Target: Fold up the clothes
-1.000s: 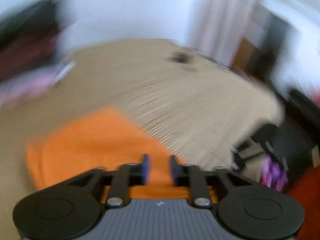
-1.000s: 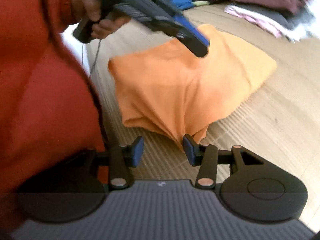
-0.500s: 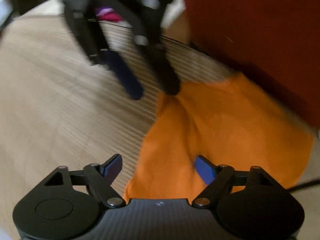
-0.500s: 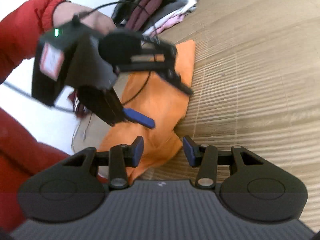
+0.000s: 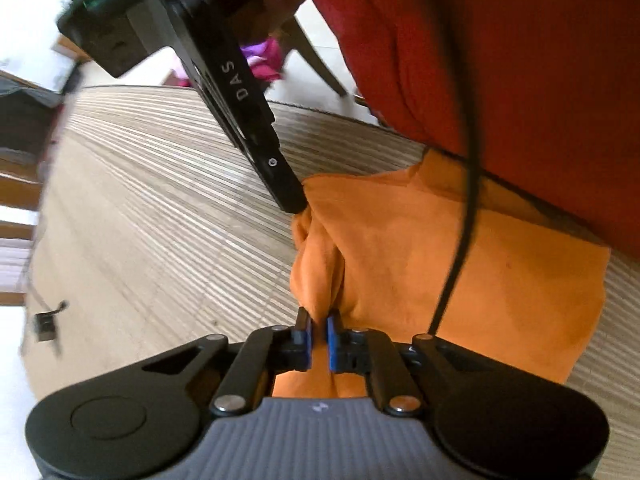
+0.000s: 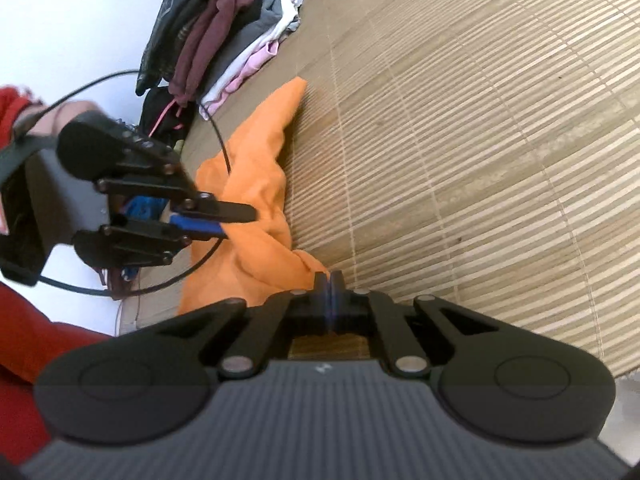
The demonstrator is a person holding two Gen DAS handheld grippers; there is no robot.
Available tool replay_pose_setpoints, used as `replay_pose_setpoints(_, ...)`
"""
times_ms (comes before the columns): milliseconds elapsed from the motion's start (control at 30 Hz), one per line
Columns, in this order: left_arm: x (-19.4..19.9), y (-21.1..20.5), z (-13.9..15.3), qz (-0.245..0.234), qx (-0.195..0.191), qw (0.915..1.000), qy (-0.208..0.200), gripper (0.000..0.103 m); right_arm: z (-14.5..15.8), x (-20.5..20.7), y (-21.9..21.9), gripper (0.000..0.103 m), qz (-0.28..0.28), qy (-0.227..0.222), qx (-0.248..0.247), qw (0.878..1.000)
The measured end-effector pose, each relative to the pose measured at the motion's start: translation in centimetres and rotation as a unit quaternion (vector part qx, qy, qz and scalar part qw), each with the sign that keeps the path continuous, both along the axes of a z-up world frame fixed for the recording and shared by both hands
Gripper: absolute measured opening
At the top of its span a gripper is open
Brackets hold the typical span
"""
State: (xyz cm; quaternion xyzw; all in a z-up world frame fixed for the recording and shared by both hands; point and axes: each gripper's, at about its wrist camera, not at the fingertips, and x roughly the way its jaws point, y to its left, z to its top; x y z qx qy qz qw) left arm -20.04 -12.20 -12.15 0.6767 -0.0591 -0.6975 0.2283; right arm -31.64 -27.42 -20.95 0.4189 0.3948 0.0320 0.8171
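Orange cloth (image 5: 460, 272) is lying bunched on the slatted bamboo mat (image 5: 160, 200), mid-frame. Both tongs have just been closing on it: the left tongs (image 5: 318, 330) are pinching a raised fold, the right tongs (image 6: 330, 280) are clamping a corner, readying a lift to fold.

Garment on the mat, a tool at each end

The garment (image 6: 256, 184) lay bunched on the slatted mat (image 6: 460, 140), the left tool (image 5: 318, 330) at one corner, the right tool (image 6: 330, 280) at another; a clothes pile (image 6: 224, 36) sat beyond, at the mat's edge.
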Motion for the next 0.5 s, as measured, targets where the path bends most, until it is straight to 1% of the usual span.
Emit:
replay_pose_setpoints(67, -0.2, 0.8, 0.7, 0.002, -0.023, 0.9997, -0.003, 0.008, -0.2, 0.2, 0.1, 0.003, 0.001, 0.008, -0.002, 1.0)
replay_pose_setpoints(200, -0.6, 1.7, 2.2, 0.012, -0.056, 0.9983, -0.007, 0.005, -0.7, -0.1, 0.2, 0.003, -0.009, 0.036, 0.025, 0.999)
replay_pose_setpoints(233, -0.4, 1.7, 2.4, 0.013, -0.061, 0.9979, -0.013, 0.004, -1.1, -0.2, 0.2, 0.003, -0.012, 0.051, 0.027, 0.998)
replay_pose_setpoints(300, -0.1, 1.9, 2.7, 0.018, -0.069, 0.9972, -0.022, 0.004, -2.1, -0.9, -0.2, 0.003, -0.026, 0.063, 0.054, 0.996)
replay_pose_setpoints(333, 0.1, 1.9, 2.8, 0.025, -0.066, 0.9973, -0.019, 0.004, -2.6, -1.2, -0.4, 0.003, -0.033, 0.068, 0.068, 0.995)
replay_pose_setpoints(367, 0.1, 2.0, 2.7, 0.029, -0.065, 0.9973, -0.018, 0.004, -2.8, -1.5, -0.6, 0.003, -0.041, 0.063, 0.079, 0.994)
replay_pose_setpoints(400, -0.1, 2.2, 2.6, 0.028, -0.067, 0.9972, -0.019, 0.004, -2.6, -1.9, -0.9, 0.006, -0.047, 0.05, 0.079, 0.995)
replay_pose_setpoints(467, -0.2, 2.5, 2.4, 0.024, -0.071, 0.997, -0.02, 0.004, -1.3, -2.3, -1.4, 0.008, -0.047, 0.006, 0.044, 0.998)
replay_pose_setpoints(500, 0.0, 2.5, 2.6, 0.024, -0.074, 0.9968, -0.02, 0.004, -0.4, -2.2, -1.5, 0.017, -0.042, -0.017, 0.024, 0.999)
